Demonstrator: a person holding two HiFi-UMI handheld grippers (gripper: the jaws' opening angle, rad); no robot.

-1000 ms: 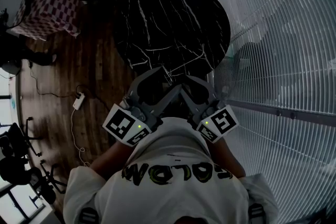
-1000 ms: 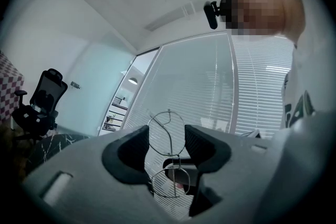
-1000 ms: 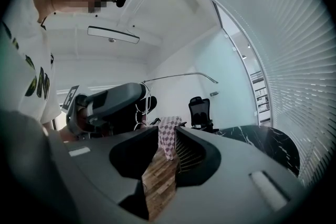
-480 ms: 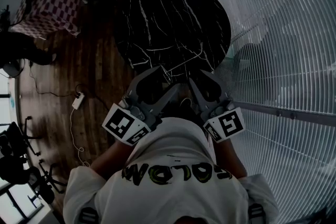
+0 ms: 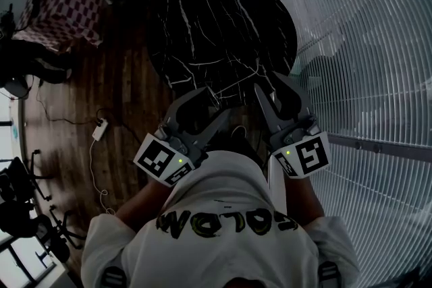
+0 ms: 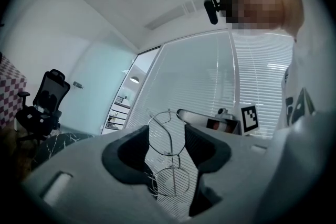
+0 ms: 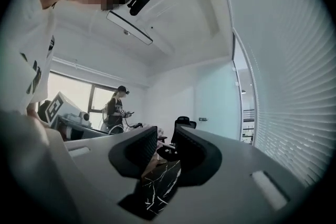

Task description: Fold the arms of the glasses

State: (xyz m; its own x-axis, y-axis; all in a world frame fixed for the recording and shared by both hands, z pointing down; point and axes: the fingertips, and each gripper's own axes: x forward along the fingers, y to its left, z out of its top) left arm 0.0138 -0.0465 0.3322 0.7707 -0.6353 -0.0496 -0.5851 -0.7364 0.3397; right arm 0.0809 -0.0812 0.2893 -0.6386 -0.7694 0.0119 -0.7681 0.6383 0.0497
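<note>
The wire-framed glasses (image 6: 170,178) were clamped between the narrowly set fingers of the left gripper (image 6: 167,131), near the person, short of the black marble table (image 5: 223,23). To the right, the right gripper (image 7: 165,135) was kept part-open, its jaws just widened slightly, with nothing gripped.

In the head view the left gripper (image 5: 214,102) sits at frame centre and points up-right, its jaws clamped on the glasses (image 6: 167,135). Just to its right, clear of it, the right gripper (image 5: 268,84) points up. Its jaws have just been opening and stand slightly parted, empty. Both forearms run down toward the lower frame.
</note>
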